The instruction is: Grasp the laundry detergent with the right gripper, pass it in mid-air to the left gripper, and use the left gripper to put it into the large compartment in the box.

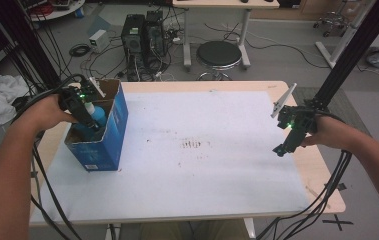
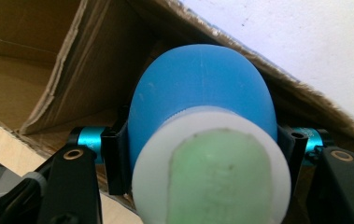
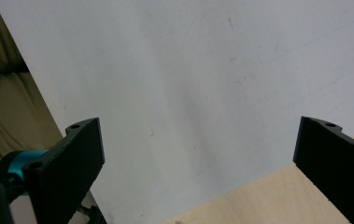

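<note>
Left gripper (image 1: 88, 116) clamped on blue bottle (image 1: 97, 114), pads squeezing its sides; white cap with greenish top faces gripper camera. Bottle sits inside open blue cardboard box (image 1: 112, 135), at 9 o'clock on table (image 1: 217, 200); whether it touches box floor is unclear, probably not. Right gripper (image 1: 288, 137) at 3 o'clock over white sheet (image 1: 202, 170) edge, jaws wide apart, nothing between them.

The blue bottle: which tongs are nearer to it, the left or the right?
Left. The left tongs are shut on the blue bottle inside the blue cardboard box. The right tongs are open above the table's opposite edge, far from it.
</note>
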{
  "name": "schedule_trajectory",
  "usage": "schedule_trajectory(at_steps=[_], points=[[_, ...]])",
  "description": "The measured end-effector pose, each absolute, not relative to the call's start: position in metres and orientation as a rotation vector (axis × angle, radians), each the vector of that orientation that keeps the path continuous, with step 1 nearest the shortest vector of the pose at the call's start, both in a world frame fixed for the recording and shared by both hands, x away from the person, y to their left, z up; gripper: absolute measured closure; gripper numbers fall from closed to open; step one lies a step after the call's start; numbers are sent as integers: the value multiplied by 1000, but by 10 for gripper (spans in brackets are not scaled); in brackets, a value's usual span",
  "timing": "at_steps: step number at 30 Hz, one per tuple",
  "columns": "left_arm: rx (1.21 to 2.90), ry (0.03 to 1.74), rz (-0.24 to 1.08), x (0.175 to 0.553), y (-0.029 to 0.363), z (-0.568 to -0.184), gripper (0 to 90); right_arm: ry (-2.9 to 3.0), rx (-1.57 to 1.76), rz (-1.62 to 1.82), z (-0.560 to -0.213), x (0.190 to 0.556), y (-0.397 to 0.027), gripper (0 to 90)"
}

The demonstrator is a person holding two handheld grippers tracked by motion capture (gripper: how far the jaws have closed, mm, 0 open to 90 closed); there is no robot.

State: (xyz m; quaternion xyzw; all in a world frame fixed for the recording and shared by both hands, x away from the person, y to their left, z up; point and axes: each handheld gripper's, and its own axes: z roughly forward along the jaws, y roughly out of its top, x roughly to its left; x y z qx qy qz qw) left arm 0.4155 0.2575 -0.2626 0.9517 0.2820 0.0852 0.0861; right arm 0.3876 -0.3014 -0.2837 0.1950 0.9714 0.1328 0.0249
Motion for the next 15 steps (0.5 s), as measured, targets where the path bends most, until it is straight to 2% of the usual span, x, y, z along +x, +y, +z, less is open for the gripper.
schedule_trajectory(at_steps=[15], points=[[2840, 848, 210, 418, 261, -283, 378, 3021, 586, 402, -287, 387, -292, 10]])
